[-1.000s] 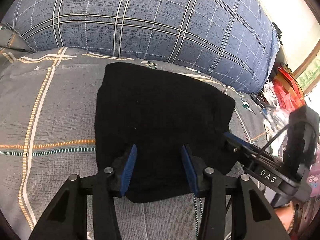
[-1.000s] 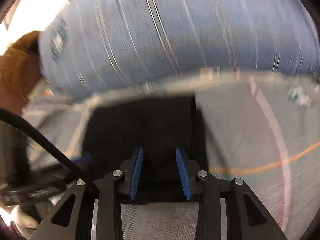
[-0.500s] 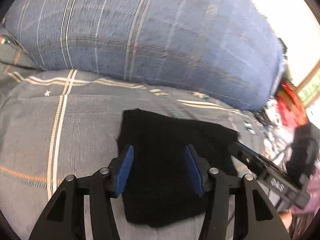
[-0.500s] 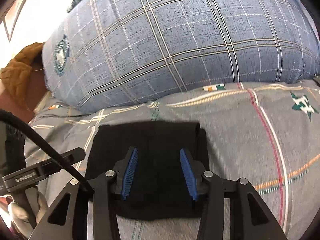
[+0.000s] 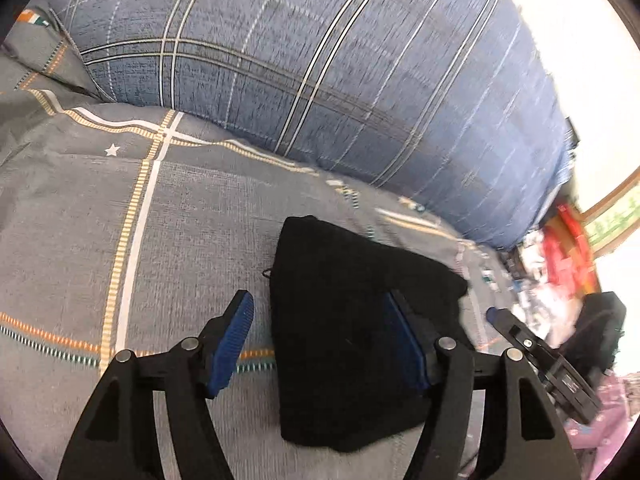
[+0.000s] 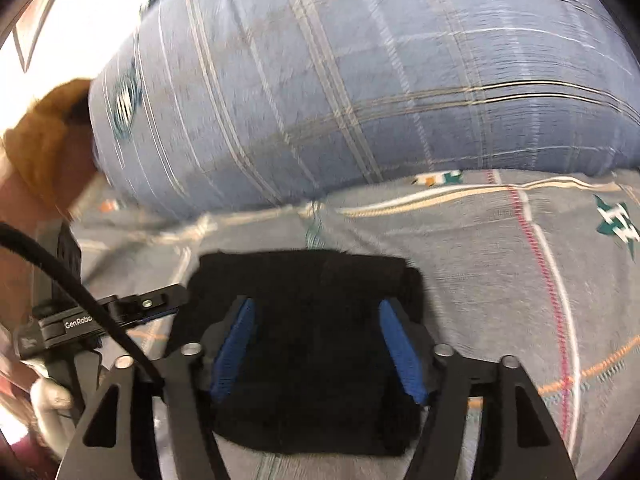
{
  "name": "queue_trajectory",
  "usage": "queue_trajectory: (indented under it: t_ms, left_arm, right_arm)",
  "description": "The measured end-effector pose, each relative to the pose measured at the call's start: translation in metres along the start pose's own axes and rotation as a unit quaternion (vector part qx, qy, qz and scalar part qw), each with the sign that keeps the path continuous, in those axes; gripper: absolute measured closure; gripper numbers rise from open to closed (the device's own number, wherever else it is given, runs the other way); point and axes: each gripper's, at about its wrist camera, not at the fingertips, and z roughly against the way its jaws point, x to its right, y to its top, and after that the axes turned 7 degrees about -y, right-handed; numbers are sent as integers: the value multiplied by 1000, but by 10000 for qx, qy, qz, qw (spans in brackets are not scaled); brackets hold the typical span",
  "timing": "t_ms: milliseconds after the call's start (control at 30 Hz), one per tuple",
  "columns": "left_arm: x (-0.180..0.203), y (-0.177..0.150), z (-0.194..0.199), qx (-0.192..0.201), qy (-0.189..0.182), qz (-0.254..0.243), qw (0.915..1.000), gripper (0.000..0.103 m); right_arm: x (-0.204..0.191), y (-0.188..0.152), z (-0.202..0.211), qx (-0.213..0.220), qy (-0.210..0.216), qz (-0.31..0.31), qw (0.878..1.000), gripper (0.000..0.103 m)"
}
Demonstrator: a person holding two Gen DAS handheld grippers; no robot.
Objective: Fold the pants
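Note:
The black pants [image 5: 352,320] lie folded into a compact square on the grey patterned bedsheet [image 5: 100,240]. My left gripper [image 5: 320,320] is open and empty, hovering over the bundle's left edge. The pants also show in the right wrist view [image 6: 312,320], with my right gripper [image 6: 316,324] open and empty above their middle. The right gripper's tip shows at the right of the left wrist view [image 5: 520,332]. The left gripper's tip shows at the left of the right wrist view [image 6: 140,306].
A large blue plaid pillow [image 5: 320,72] lies along the back of the bed, also in the right wrist view [image 6: 340,80]. Red and pink clutter [image 5: 568,248] sits past the bed's right side. A brown cloth [image 6: 40,140] lies at the far left.
Both grippers have pulled back and up from the folded pants and opened wider. The left view has swung to the left, so the pants now sit right of centre.

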Motion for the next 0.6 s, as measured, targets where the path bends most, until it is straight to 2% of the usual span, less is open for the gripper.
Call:
queue_trajectory:
  t_ms: [67, 200, 333, 367, 400, 433, 467, 533, 567, 600]
  left_arm:
    - [0, -4, -2, -69, -172, 24, 9998, 28]
    - [-17, -13, -22, -332, -554, 370, 9972, 28]
    - [-25, -16, -49, -618, -1086, 672, 9899, 26]
    - [-22, -16, -52, -578, -1123, 608, 9901, 22]
    - [-17, -16, -55, -568, -1169, 533, 9901, 13]
    - [-13, -16, -57, -580, -1172, 467, 9903, 6]
    - [-7, -16, -61, -596, -1091, 376, 9915, 5]
    - [9, -18, -64, -698, -676, -52, 9953, 5]
    - [17, -20, -64, -726, -415, -288, 9961, 10]
    - [21, -22, -63, -734, -299, -421, 9960, 23]
  right_arm:
    - [18, -6, 5, -95, 156, -281, 9994, 27]
    - [39, -15, -6, -343, 53, -627, 9974, 27]
    - [50, -24, -28, -689, 568, -1069, 9902, 27]
    - [50, -25, -34, -774, 666, -1111, 9886, 27]
    - [49, -26, -40, -860, 707, -1149, 9871, 22]
    - [47, -28, -45, -908, 723, -1158, 9865, 21]
    - [44, -29, -49, -913, 713, -1146, 9866, 20]
    - [33, -28, -50, -835, 551, -961, 9903, 19]
    - [27, -28, -49, -840, 438, -838, 9920, 22]
    - [22, -28, -48, -839, 334, -722, 9933, 35]
